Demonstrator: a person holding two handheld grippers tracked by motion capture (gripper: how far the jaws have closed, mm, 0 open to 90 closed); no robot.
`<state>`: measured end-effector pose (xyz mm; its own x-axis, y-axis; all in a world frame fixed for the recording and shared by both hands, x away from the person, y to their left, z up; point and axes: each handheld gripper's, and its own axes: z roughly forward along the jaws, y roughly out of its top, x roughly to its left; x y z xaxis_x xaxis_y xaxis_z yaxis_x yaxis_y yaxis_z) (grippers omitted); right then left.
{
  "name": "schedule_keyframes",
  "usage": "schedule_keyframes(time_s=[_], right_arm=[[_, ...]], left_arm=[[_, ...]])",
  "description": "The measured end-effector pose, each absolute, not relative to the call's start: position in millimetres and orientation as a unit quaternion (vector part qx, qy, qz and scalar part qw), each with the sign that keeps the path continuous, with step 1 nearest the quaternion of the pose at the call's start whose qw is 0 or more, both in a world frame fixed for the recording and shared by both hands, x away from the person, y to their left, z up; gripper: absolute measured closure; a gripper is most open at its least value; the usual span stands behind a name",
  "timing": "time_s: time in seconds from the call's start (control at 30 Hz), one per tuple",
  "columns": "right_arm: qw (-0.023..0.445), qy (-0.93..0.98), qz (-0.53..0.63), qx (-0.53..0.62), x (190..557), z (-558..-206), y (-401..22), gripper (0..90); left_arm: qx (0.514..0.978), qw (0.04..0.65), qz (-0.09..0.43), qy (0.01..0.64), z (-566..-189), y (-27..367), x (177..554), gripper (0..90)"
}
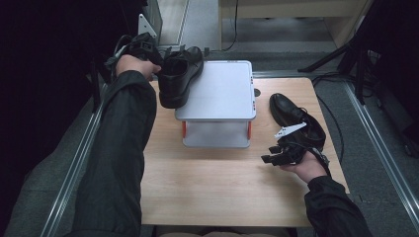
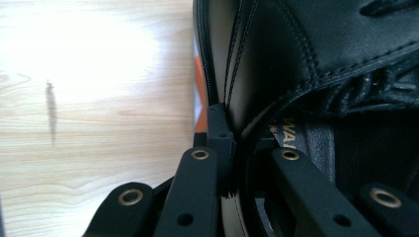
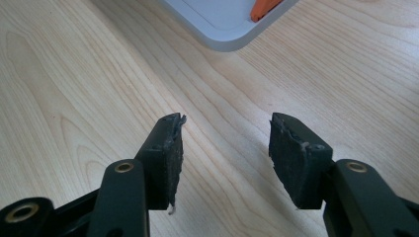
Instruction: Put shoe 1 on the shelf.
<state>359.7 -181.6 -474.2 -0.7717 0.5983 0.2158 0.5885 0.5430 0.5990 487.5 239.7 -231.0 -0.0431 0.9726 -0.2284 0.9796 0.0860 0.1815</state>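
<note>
**High view: left shoe up at the stand, right tongs idle**

High view has the left gripper (image 1: 157,63) out at the far left corner of the table (image 1: 217,187), clamped on a black shoe (image 1: 179,76). That shoe hangs tilted, toe end down toward the person, its sole overlapping the left edge of the grey stand (image 1: 222,91); whether it touches the stand, I cannot tell. From the left gripper view the grip is plain: one jaw sits outside the heel wall, the other is inside the opening, and the leather is pinched tight between them. An orange post (image 2: 199,94) of the stand peeks out just beside the shoe, with the pale wood below.

Over on the right, the right gripper (image 1: 269,154) rests low over the table, in front of the stand's right corner. Its jaws stand apart with nothing between them, bare wood showing in the gap in the right gripper view, worn pads (image 3: 170,148) and all. A second shoe (image 1: 296,118) lies flat on the table just behind that hand, right of the stand, toe pointing away.
</note>
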Motion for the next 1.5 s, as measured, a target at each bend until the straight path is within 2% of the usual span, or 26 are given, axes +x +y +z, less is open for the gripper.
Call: schedule_keyframes(time_s=[0.33,0.73,0.97,1.2,1.5], right_arm=[[0.010,0.878,0.338,0.340,358.2,-473.9,-183.1,47.8],[0.009,0.880,0.335,0.335,358.3,-474.1,-178.7,47.8],[0.008,0.882,0.334,0.333,358.8,-474.5,-177.9,47.9],[0.008,0.882,0.334,0.332,358.9,-474.7,-177.8,47.9],[0.006,0.878,0.341,0.337,359.3,-473.9,-181.8,49.2]], left_arm=[[0.682,0.147,-0.014,0.716,-235.5,215.7,490.7,85.2],[0.691,0.144,-0.049,0.707,-249.2,199.1,487.9,79.0],[0.685,0.164,-0.057,0.707,-252.0,203.4,484.0,77.5],[0.694,0.168,-0.057,0.698,-251.3,204.1,483.5,72.2],[0.700,0.229,-0.047,0.675,-214.1,233.7,468.9,66.4]])
